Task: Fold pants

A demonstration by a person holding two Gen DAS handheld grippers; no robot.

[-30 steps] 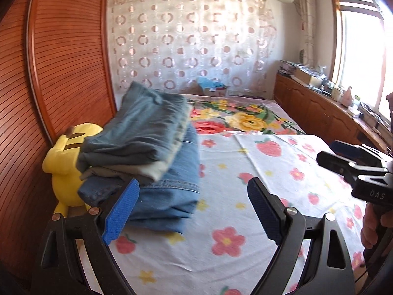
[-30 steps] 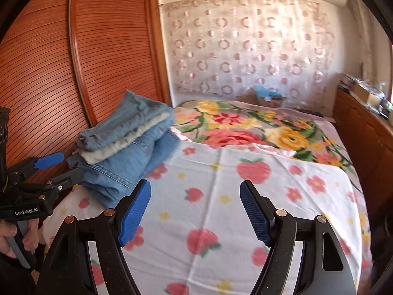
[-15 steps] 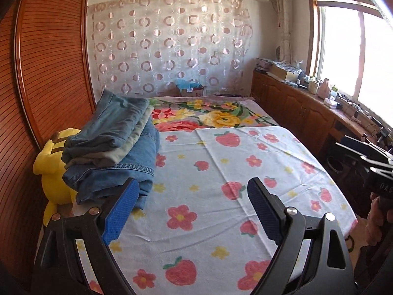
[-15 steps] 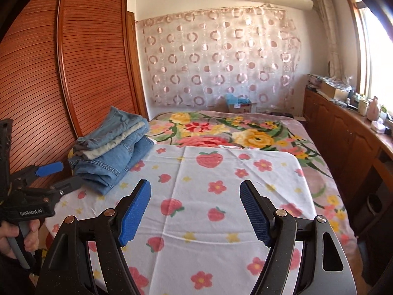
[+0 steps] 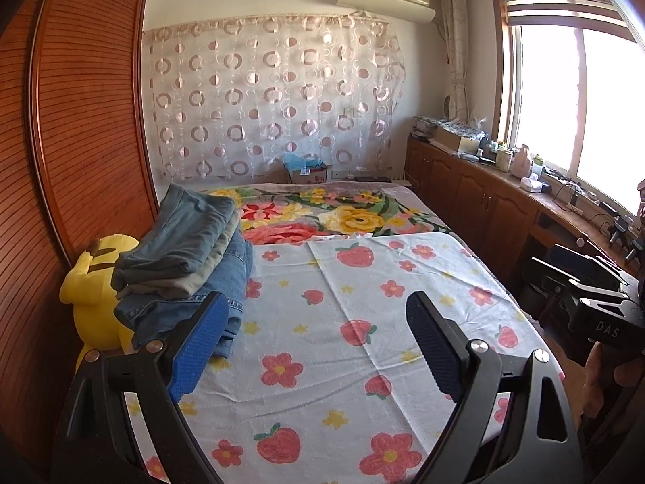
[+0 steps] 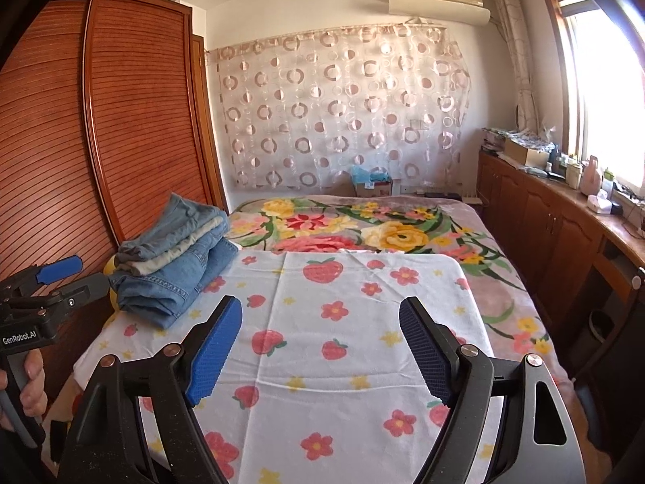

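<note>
Folded pants [image 5: 189, 266] lay stacked at the left edge of the strawberry-print sheet [image 5: 363, 322], just beside a yellow plush toy [image 5: 90, 286]. The left gripper [image 5: 314, 343] and the right gripper [image 6: 320, 347], whose jaws had just been opening, stood wide and empty; the folding looked finished.

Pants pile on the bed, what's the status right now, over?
Left claw open, empty. Right claw just widened, empty. Folded pants stack on the strawberry sheet by the wardrobe, untouched. Nothing in the way.
</note>
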